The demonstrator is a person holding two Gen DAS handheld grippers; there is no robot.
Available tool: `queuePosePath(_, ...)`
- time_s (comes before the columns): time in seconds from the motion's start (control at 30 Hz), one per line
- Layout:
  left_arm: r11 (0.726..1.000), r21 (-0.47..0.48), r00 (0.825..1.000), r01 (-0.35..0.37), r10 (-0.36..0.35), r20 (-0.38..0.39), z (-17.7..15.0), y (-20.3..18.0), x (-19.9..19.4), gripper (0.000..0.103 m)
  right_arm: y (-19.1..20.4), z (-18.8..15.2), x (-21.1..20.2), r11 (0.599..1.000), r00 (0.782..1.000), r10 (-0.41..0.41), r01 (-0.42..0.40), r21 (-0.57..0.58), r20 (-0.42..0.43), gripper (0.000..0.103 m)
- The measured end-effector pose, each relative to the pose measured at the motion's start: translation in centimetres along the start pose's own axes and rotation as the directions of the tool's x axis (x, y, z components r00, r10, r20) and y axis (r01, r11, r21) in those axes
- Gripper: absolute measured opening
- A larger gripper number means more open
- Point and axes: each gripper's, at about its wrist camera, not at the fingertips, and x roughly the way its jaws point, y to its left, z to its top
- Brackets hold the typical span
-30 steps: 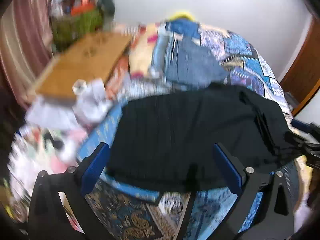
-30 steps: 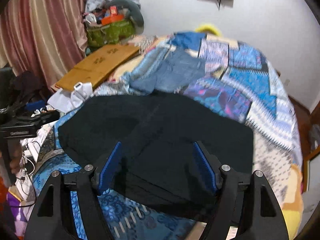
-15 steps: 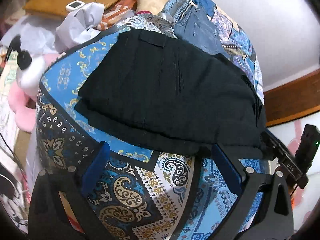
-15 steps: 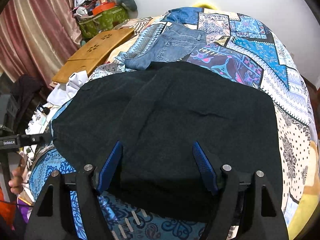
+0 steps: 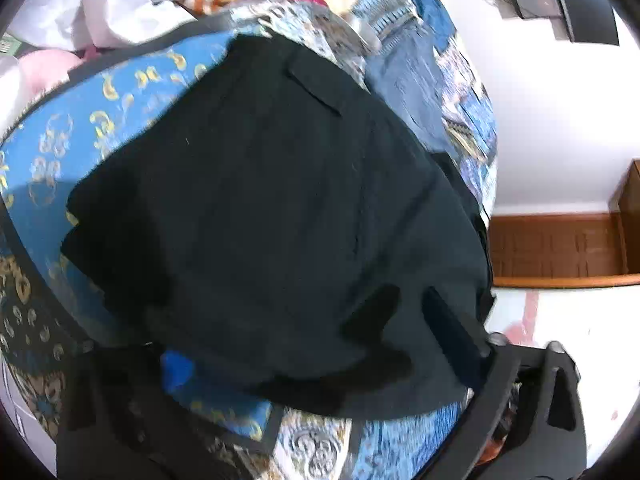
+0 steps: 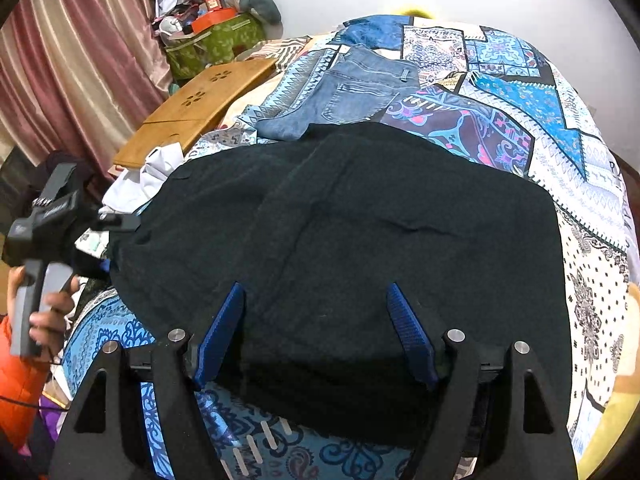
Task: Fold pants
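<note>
Black pants (image 6: pixel 360 248) lie folded over on the patterned bedspread (image 6: pixel 520 100); they also fill the left wrist view (image 5: pixel 280 220). My right gripper (image 6: pixel 316 320) is open, its blue pads astride the pants' near edge, just above the cloth. My left gripper (image 5: pixel 304 344) is open at the pants' left near edge; its left finger looks partly hidden by the cloth. It also shows in the right wrist view (image 6: pixel 60 216), held in a hand at the pants' left edge.
Blue jeans (image 6: pixel 352 92) lie behind the black pants. A wooden lap tray (image 6: pixel 200 108), white cloth (image 6: pixel 136 176) and a green bag (image 6: pixel 216 44) sit at the bed's left. Curtains (image 6: pixel 72 60) hang left. A wooden door frame (image 5: pixel 560 244) stands right.
My left gripper has moved in low onto the pants' edge, so the cloth now fills its view. My right gripper has come slightly closer to the near edge. Both stay open.
</note>
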Motion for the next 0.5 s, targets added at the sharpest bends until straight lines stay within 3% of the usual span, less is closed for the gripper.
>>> queuePosePath(0.03,0.999,0.006,0.999,-0.042,0.042,0.021,0.2,-0.2,-0.1,0.079,0.0,0.0,0.0,1.0,1.0,0.001,-0.001,0.0,0.0,0.073)
queuePosePath(0.07,0.996,0.022,0.996,-0.085,0.084,0.04,0.4,-0.4,-0.1,0.058,0.0,0.0,0.0,1.0,1.0,0.001,-0.001,0.0,0.001,0.073)
queuePosePath(0.1,0.992,0.037,0.992,-0.117,0.115,0.055,0.5,-0.6,-0.1,0.046,0.0,0.0,-0.1,1.0,1.0,0.001,-0.001,0.002,0.002,0.073)
queuePosePath(0.2,0.986,0.06,0.981,-0.157,0.149,0.125,0.3,-1.2,-1.0,0.032,-0.1,0.1,-0.4,1.0,1.0,0.004,-0.004,0.013,0.003,0.072)
queuePosePath(0.27,0.974,0.104,0.966,-0.203,0.181,0.186,0.2,-2.4,-2.1,0.028,-0.4,0.0,-1.4,0.999,0.999,0.027,-0.028,0.041,0.021,0.071)
queuePosePath(0.4,0.915,0.224,0.909,-0.336,0.252,0.333,0.2,-6.6,-4.2,0.022,-1.9,-0.3,-4.0,0.996,0.997,0.003,-0.01,0.087,0.083,0.07)
queuePosePath(0.5,0.883,0.306,0.885,-0.357,0.214,0.415,0.2,-10.6,-5.7,0.021,-4.1,-1.1,-5.8,0.988,0.994,-0.027,0.01,0.154,0.109,0.07)
